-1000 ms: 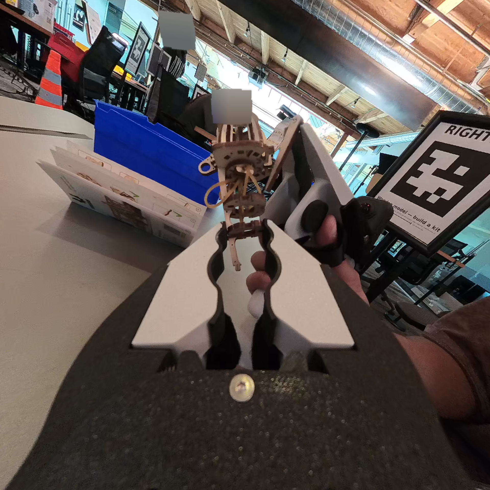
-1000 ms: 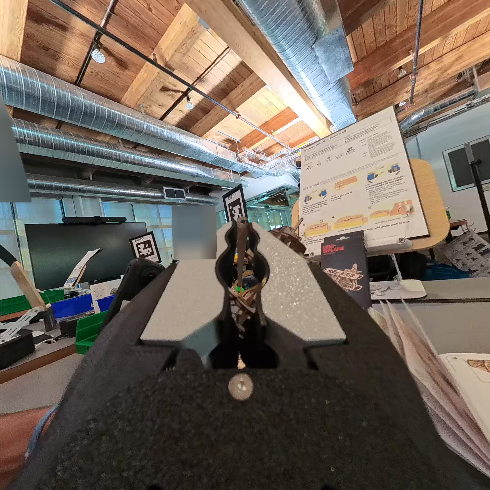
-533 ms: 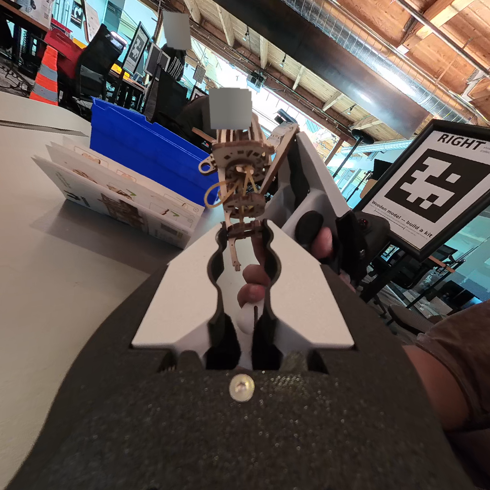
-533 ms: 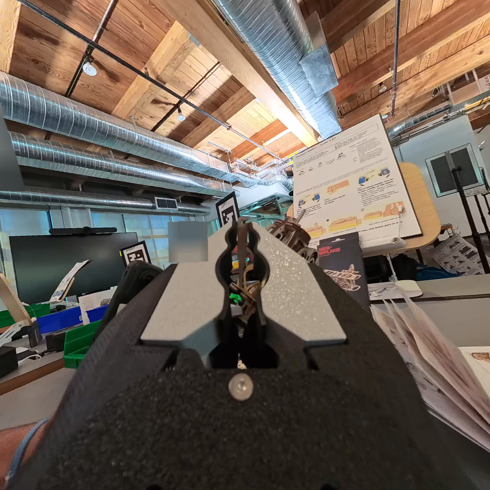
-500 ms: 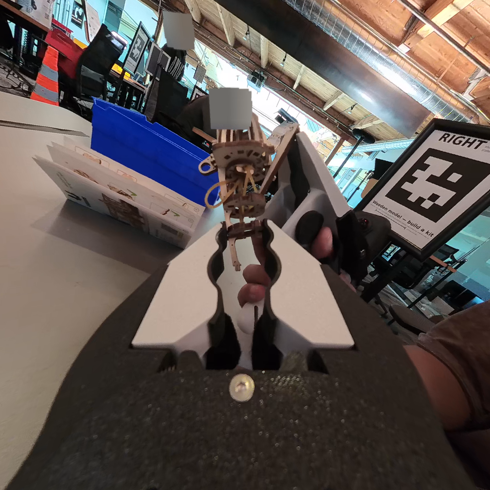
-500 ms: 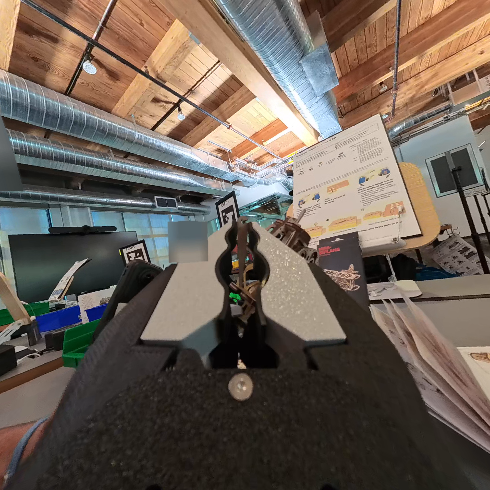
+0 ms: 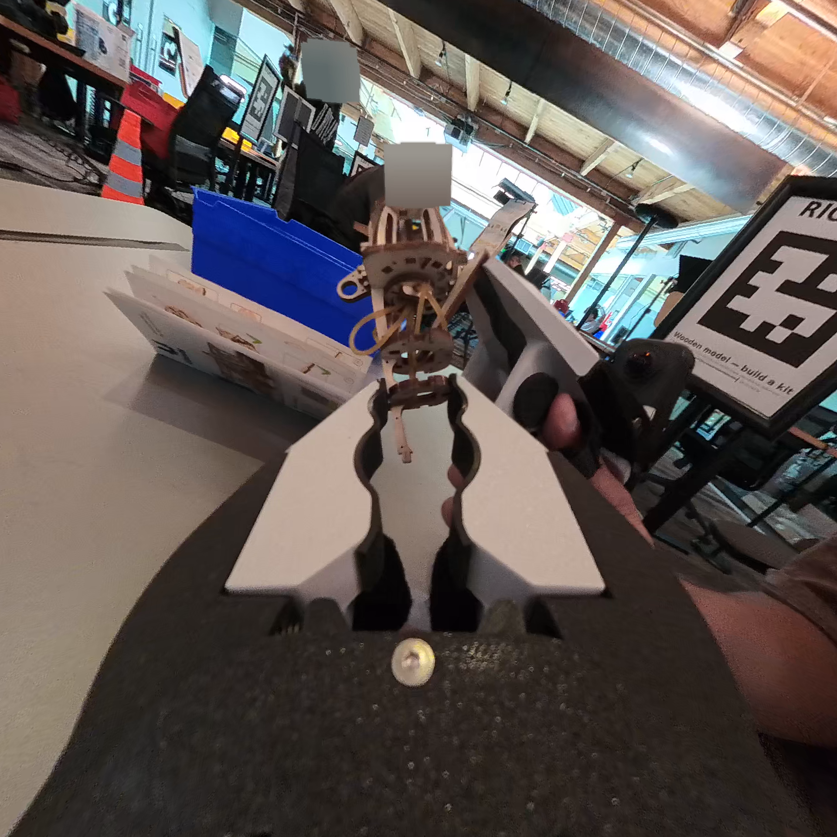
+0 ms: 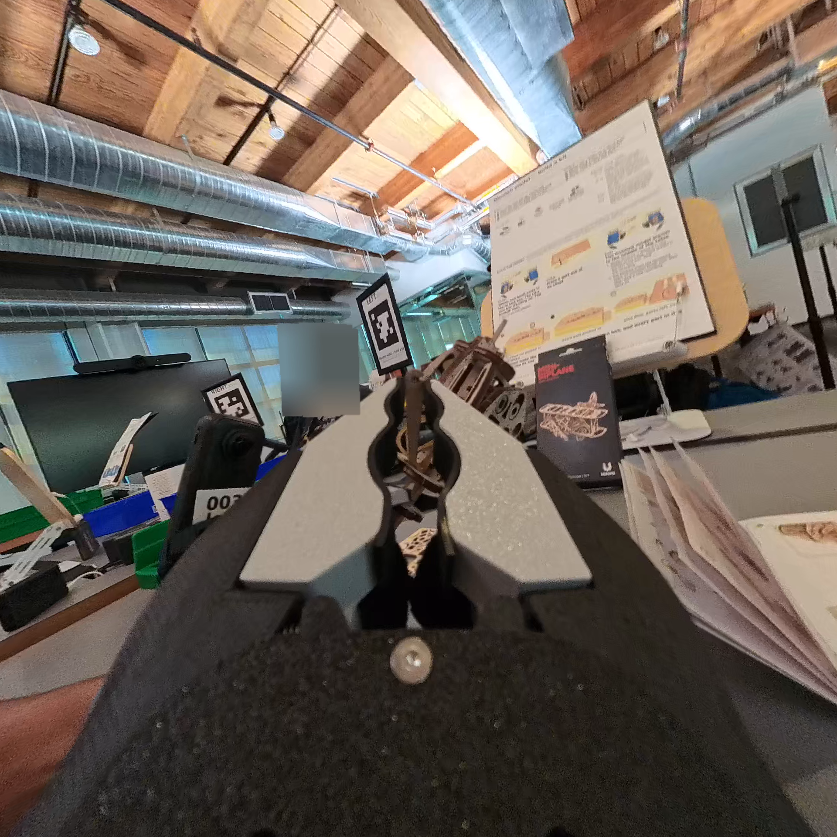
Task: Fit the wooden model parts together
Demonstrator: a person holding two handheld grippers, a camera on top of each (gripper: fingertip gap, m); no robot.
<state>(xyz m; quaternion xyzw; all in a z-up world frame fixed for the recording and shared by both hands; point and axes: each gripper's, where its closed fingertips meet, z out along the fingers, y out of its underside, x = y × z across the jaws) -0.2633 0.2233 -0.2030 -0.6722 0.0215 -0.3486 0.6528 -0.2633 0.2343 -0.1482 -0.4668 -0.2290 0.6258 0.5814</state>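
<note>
In the left wrist view my left gripper [image 7: 416,390] is shut on the bottom disc of a wooden model [image 7: 410,271]. The model is a stack of laser-cut discs with rubber bands, and it stands upright above the fingertips. My right gripper [image 7: 481,265] comes in from the right and holds a thin wooden strip [image 7: 459,292] against the model's side. In the right wrist view the right gripper [image 8: 413,384] is shut on that strip [image 8: 412,421]. The model [image 8: 475,376] shows dark just beyond and right of the tips. The left gripper's black body [image 8: 217,457] is at the left.
A blue bin [image 7: 253,253] and an open instruction booklet [image 7: 217,326] lie on the grey table [image 7: 90,453] to the left. A framed marker sign [image 7: 770,308] stands at the right. The right wrist view shows a black kit box [image 8: 575,407], an instruction board [image 8: 589,253] and booklet pages [image 8: 724,543]. My hands' fingertips stand some 6 cm from each other.
Both grippers keep their holds. The right wrist view has swung, and the model now shows larger to the right of its tips. The hand behind the left fingers has shifted right.
</note>
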